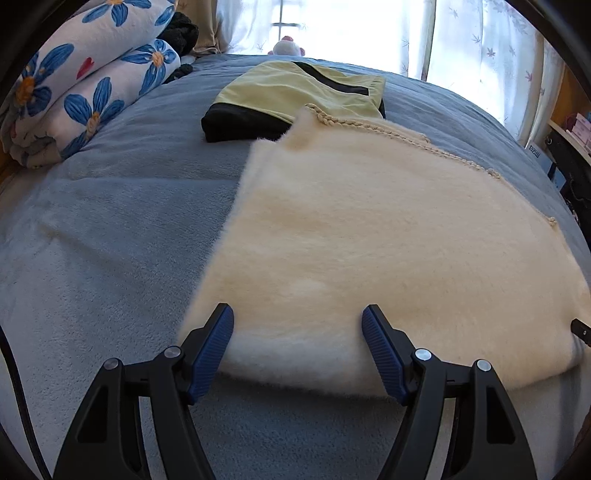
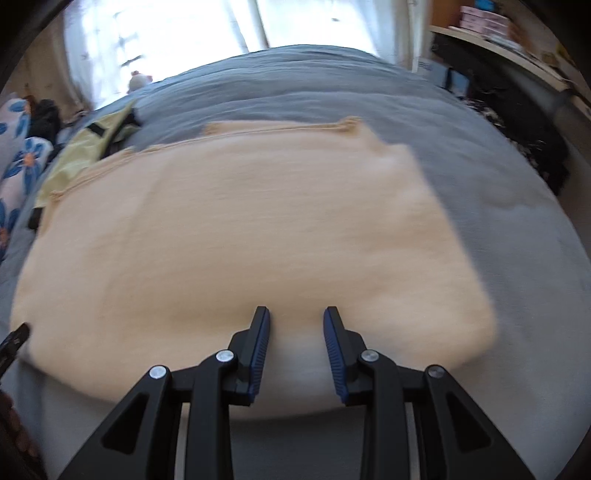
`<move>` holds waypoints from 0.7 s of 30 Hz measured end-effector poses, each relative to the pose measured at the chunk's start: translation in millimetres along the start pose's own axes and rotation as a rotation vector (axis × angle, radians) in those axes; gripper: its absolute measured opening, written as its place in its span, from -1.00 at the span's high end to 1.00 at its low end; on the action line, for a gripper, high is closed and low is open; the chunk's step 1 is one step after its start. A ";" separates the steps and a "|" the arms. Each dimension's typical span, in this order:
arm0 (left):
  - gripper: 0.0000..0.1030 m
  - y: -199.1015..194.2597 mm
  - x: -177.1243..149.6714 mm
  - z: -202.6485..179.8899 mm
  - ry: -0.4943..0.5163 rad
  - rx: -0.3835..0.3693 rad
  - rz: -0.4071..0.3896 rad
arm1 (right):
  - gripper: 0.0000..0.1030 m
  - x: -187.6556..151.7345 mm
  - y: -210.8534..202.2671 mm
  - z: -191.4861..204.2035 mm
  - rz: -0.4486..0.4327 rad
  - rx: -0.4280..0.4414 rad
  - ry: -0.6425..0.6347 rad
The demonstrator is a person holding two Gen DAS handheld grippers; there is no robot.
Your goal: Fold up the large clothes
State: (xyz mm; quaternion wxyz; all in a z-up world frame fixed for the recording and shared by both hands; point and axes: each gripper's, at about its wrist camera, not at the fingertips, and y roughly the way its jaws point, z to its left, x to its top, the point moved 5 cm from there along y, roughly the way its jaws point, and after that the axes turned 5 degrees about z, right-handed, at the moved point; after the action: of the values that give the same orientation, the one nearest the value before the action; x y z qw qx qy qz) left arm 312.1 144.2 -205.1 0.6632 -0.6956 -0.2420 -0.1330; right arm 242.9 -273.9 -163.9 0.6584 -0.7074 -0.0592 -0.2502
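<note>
A cream fluffy garment (image 1: 369, 236) lies folded flat on the blue-grey bed cover (image 1: 110, 229), with a braided trim along its far edge. My left gripper (image 1: 297, 314) is open over its near left edge, holding nothing. In the right wrist view the same garment (image 2: 240, 229) is blurred. My right gripper (image 2: 295, 314) is open at its near edge, jaws narrower apart, holding nothing. The tip of the right gripper shows at the left view's right edge (image 1: 581, 328).
A folded yellow-and-black garment (image 1: 295, 99) lies beyond the cream one, partly under its far corner. A rolled floral quilt (image 1: 81, 92) sits at the far left. A small plush toy (image 1: 288, 46) stands by the curtained window. Shelves with boxes (image 2: 491, 26) stand at right.
</note>
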 end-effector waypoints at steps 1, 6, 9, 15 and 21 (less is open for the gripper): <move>-0.38 -0.9 0.3 1.0 0.000 0.003 -0.003 | 0.42 0.7 1.3 -13.2 0.003 -0.009 0.032; -0.38 -7.7 2.9 10.9 -0.014 0.098 -0.046 | 0.42 -1.6 2.1 -39.8 0.013 0.003 0.089; -0.38 2.6 3.7 27.6 -0.068 0.093 0.003 | 0.42 -2.1 1.5 -34.3 0.015 -0.035 0.053; -0.44 11.8 3.9 54.2 -0.180 0.006 0.042 | 0.41 -0.8 2.6 -34.4 0.022 -0.045 0.065; -0.44 8.9 3.9 52.6 -0.164 0.034 0.040 | 0.41 -1.0 -1.4 -35.1 0.040 -0.033 0.076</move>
State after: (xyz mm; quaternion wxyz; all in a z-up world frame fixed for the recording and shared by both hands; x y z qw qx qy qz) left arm 312.8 196.7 -215.2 0.6555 -0.6975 -0.2837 -0.0581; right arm 231.7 -307.3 -162.7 0.6533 -0.7091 -0.0160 -0.2648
